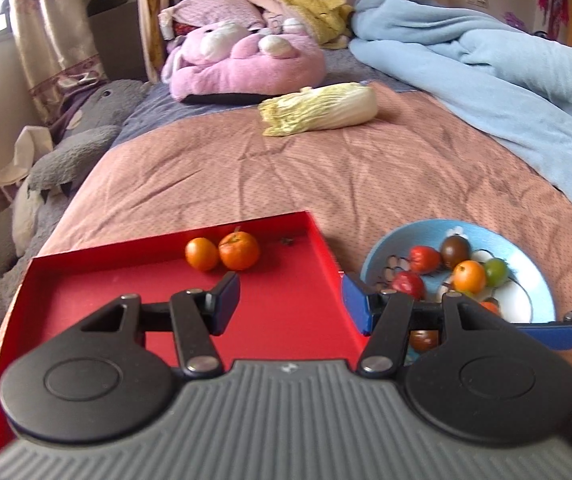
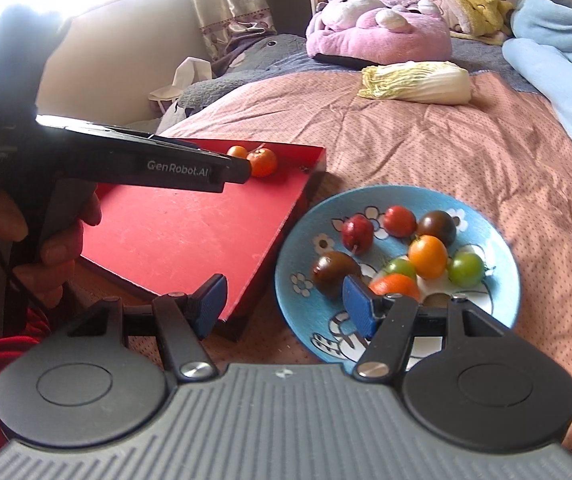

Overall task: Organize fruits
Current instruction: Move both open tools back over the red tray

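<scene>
On the bed, red tray (image 1: 134,300) at nine o'clock of fruit plate (image 2: 306,216); left gripper (image 1: 290,304) and right gripper (image 2: 286,300) both agape, empty

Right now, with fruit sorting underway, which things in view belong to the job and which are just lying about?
Part of the job:
- red tray
- two orange fruits in the tray
- blue bowl
- mixed fruits in the bowl
- left gripper, open
- right gripper, open

Lying about:
- cabbage
- pink plush toy
- grey plush toy
- blue blanket
</scene>
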Demonstrator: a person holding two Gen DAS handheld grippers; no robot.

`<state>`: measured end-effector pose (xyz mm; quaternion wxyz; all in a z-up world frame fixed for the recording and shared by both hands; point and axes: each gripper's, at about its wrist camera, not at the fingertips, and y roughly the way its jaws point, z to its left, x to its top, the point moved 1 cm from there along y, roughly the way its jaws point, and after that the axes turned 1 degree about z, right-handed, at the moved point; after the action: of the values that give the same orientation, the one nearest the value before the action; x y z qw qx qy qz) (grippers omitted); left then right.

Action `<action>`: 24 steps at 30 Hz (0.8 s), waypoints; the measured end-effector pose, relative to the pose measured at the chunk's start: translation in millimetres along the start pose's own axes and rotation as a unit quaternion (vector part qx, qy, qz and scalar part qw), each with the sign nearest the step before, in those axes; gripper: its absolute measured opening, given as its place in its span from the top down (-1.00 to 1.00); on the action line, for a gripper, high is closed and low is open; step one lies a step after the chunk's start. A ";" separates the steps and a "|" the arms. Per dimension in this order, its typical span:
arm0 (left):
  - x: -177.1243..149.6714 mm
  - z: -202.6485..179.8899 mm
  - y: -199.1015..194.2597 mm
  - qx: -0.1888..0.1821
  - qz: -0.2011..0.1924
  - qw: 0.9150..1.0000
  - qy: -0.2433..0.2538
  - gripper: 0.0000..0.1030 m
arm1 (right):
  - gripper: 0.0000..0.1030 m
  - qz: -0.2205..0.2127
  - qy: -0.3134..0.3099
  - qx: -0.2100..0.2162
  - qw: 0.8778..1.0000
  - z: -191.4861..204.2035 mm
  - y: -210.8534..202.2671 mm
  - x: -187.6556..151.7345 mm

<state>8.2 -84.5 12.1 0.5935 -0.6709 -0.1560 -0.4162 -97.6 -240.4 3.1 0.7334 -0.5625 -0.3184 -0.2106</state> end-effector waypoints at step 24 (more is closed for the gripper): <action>-4.3 98.3 10.7 0.084 0.027 0.993 -0.073 -0.14 | -0.35 -0.013 -0.038 0.031 0.999 45.9 58.1 61.0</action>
<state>49.8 5.2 6.8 0.6460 -0.6511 -0.2154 -0.3352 -26.1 -177.2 13.4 0.7347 -0.5432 -0.3600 -0.1887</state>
